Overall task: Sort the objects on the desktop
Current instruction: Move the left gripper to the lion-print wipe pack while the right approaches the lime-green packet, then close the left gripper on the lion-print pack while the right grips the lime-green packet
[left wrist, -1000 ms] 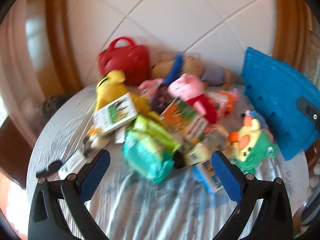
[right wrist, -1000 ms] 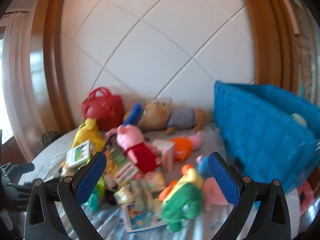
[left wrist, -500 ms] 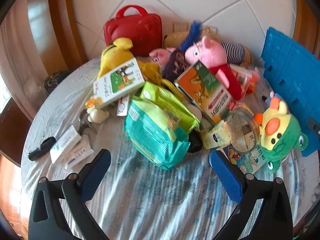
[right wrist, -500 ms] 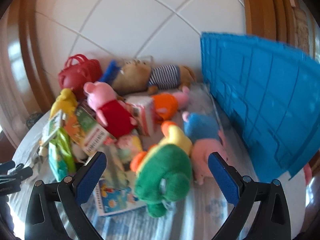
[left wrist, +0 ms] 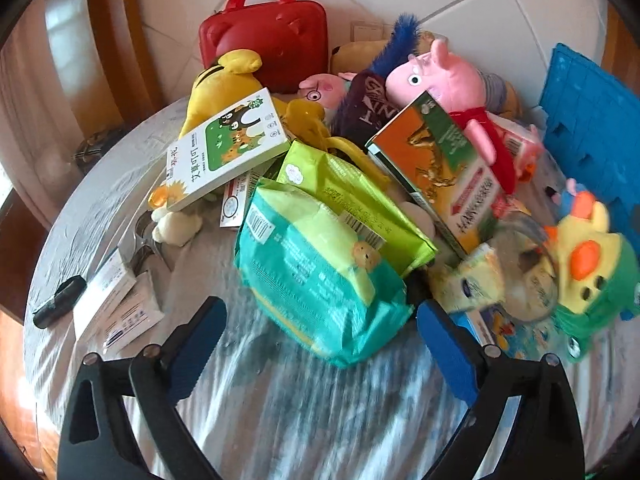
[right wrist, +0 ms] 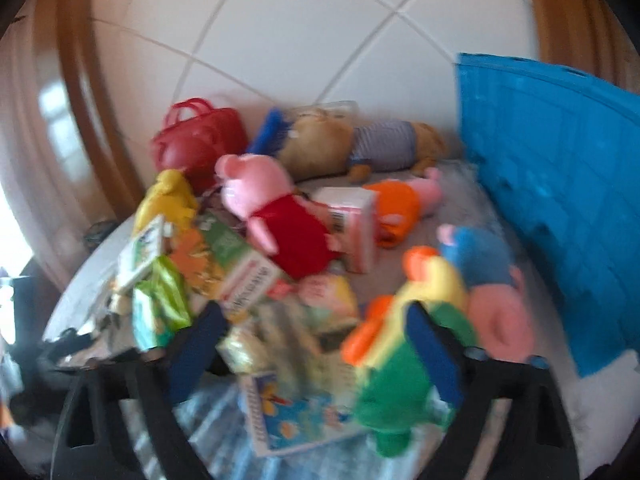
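lying along the left edge of the desk [left wrist: 80, 208] in the left wrist view are a black marker [left wrist: 58, 307], two white tubes [left wrist: 116, 312] and a white box [left wrist: 226, 148] propped on a yellow plush [left wrist: 224, 84], with a red case [left wrist: 264, 36] standing behind against the wall. in the middle a teal pack [left wrist: 320, 276] sits at the front of the pile, a green pack [left wrist: 352, 204] resting on its far side. the left gripper [left wrist: 320, 320] has its jaws wide, just been closing a little, one on each side of the teal pack's near end and not pressing it. further right come an orange box [left wrist: 444, 168], a pink pig [left wrist: 448, 80] leaning over it, a green duck [left wrist: 592, 264] and a blue crate [left wrist: 592, 120] at the far right.

the right wrist view is blurred. the right gripper [right wrist: 316, 352] has its jaws partly open, just been closing; its right jaw overlaps the green duck [right wrist: 400, 380], and whether it touches i cannot tell. a picture book [right wrist: 296, 412] lies below between them, the pink pig [right wrist: 272, 200] behind, the blue crate [right wrist: 560, 184] at right.
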A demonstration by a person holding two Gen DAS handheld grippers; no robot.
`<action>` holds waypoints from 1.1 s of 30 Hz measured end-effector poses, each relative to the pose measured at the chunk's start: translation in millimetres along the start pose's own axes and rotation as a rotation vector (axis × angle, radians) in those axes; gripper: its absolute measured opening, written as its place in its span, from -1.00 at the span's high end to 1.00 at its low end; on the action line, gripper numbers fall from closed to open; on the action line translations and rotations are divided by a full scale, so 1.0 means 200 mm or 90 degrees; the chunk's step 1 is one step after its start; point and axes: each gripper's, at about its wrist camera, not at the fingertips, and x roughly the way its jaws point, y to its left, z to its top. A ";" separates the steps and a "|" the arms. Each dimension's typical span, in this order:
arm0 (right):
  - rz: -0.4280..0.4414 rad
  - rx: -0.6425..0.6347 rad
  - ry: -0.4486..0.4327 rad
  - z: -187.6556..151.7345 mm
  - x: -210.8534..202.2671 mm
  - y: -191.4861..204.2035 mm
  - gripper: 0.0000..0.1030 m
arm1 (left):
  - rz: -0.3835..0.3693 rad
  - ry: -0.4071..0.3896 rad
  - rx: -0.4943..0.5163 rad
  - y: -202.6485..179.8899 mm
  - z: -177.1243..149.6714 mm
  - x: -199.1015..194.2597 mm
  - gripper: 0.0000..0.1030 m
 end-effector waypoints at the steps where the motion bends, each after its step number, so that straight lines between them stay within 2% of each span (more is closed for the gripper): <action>1: 0.015 -0.018 0.008 0.00 0.05 0.03 -0.52 | -0.001 0.005 -0.004 -0.01 -0.01 0.04 -0.85; 4: 0.061 -0.056 0.031 -0.01 0.18 0.11 -0.42 | 0.001 0.018 -0.012 -0.05 -0.04 0.16 -0.83; 6: 0.092 -0.072 0.045 -0.02 0.26 0.16 -0.33 | 0.005 0.025 -0.023 -0.04 -0.05 0.21 -0.64; 8: 0.118 -0.093 0.052 -0.04 0.31 0.21 -0.26 | 0.007 0.033 -0.043 0.01 -0.07 0.24 -0.19; 9: 0.133 -0.113 0.063 -0.05 0.35 0.26 -0.20 | 0.009 0.037 -0.053 0.03 -0.08 0.25 -0.15; 10: 0.144 -0.124 0.071 -0.05 0.38 0.29 -0.08 | 0.016 0.037 -0.060 0.08 -0.09 0.24 -0.14; 13: 0.191 -0.144 0.095 -0.06 0.45 0.41 -0.05 | 0.048 0.035 -0.086 0.21 -0.10 0.21 -0.12; 18: 0.224 -0.183 0.134 -0.07 0.59 0.61 -0.06 | 0.089 0.030 -0.117 0.40 -0.09 0.20 -0.12; 20: 0.225 -0.184 0.145 -0.09 0.64 0.64 -0.20 | 0.097 0.029 -0.130 0.46 -0.09 0.20 -0.12; 25: 0.224 -0.200 0.159 -0.10 0.72 0.71 -0.19 | 0.109 0.035 -0.142 0.54 -0.07 0.23 -0.13; 29: 0.219 -0.220 0.177 -0.09 0.77 0.79 0.02 | 0.103 0.030 -0.138 0.57 -0.02 0.25 -0.13; 31: 0.215 -0.225 0.187 -0.09 0.81 0.81 0.03 | 0.099 0.031 -0.135 0.59 -0.01 0.27 -0.13; 33: 0.224 -0.223 0.198 -0.09 0.82 0.83 0.13 | 0.098 0.035 -0.128 0.61 -0.01 0.29 -0.13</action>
